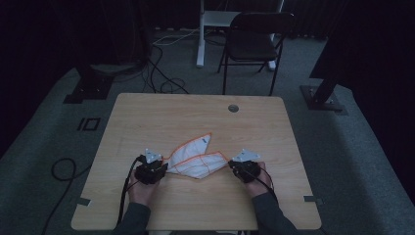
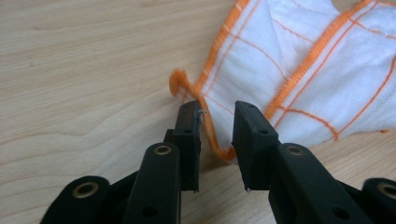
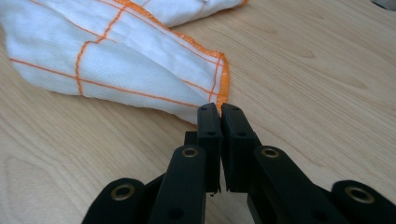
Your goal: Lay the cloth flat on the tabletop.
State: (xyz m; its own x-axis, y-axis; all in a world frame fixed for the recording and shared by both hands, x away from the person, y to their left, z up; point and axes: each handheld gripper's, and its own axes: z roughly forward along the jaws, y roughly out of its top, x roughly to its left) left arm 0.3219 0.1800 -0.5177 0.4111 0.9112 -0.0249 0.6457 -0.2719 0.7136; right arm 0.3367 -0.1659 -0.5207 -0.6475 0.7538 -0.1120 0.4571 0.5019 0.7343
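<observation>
A white cloth (image 1: 195, 159) with orange hems and orange grid lines lies crumpled near the table's front, between my two grippers. In the left gripper view, my left gripper (image 2: 217, 112) stands open, and the cloth's (image 2: 299, 56) orange corner hem runs through the gap and touches the left jaw. In the high view the left gripper (image 1: 165, 166) sits at the cloth's left end. My right gripper (image 3: 219, 109) is shut on the opposite orange-edged corner of the cloth (image 3: 116, 51), low over the wood. In the high view the right gripper (image 1: 230, 165) is at the cloth's right end.
The wooden table (image 1: 195, 112) has a round cable hole (image 1: 233, 108) near its far edge. Behind it stand a dark folding chair (image 1: 254, 39) and a white desk leg (image 1: 200, 34). Cables (image 1: 161, 73) lie on the grey floor at the left.
</observation>
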